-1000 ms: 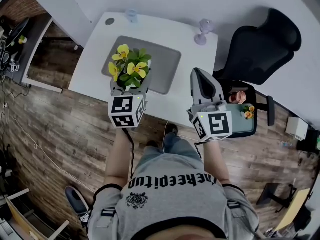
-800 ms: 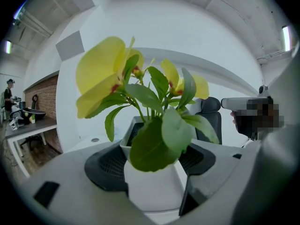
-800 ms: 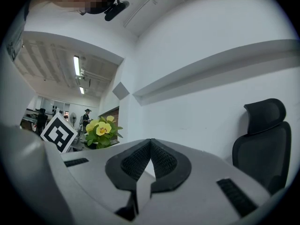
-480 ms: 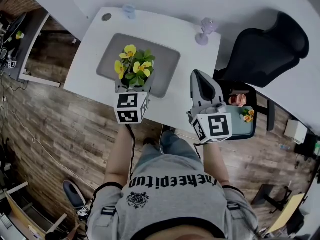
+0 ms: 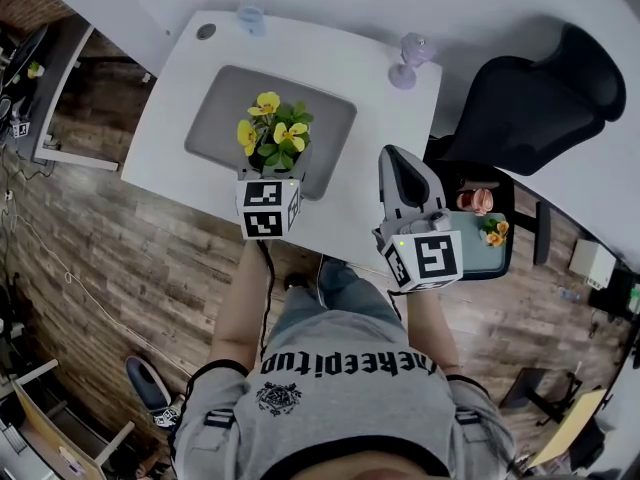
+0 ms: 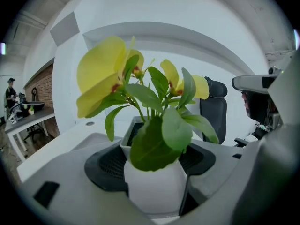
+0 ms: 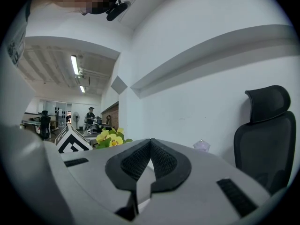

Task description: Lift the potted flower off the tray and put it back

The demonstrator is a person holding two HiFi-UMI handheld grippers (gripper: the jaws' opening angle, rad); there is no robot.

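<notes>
The potted flower (image 5: 273,136) has yellow blooms and green leaves in a white pot (image 6: 154,184). My left gripper (image 5: 272,173) is shut on the pot, its dark pads pressed against both sides in the left gripper view. It holds the plant over the near right part of the grey tray (image 5: 225,110) on the white table (image 5: 385,153). Whether the pot touches the tray cannot be told. My right gripper (image 5: 400,168) hangs over the table's near right corner, jaws shut with nothing between them. From the right gripper view the flower (image 7: 110,137) shows at left.
A small lilac goblet (image 5: 410,60) stands at the table's far right and a pale blue cup (image 5: 250,16) at the far edge. A black office chair (image 5: 530,88) sits right of the table, beside a side stand with a small pot (image 5: 472,200).
My left gripper has carried the potted flower to the right and further in over the tray. The right gripper has stayed about where it was.
</notes>
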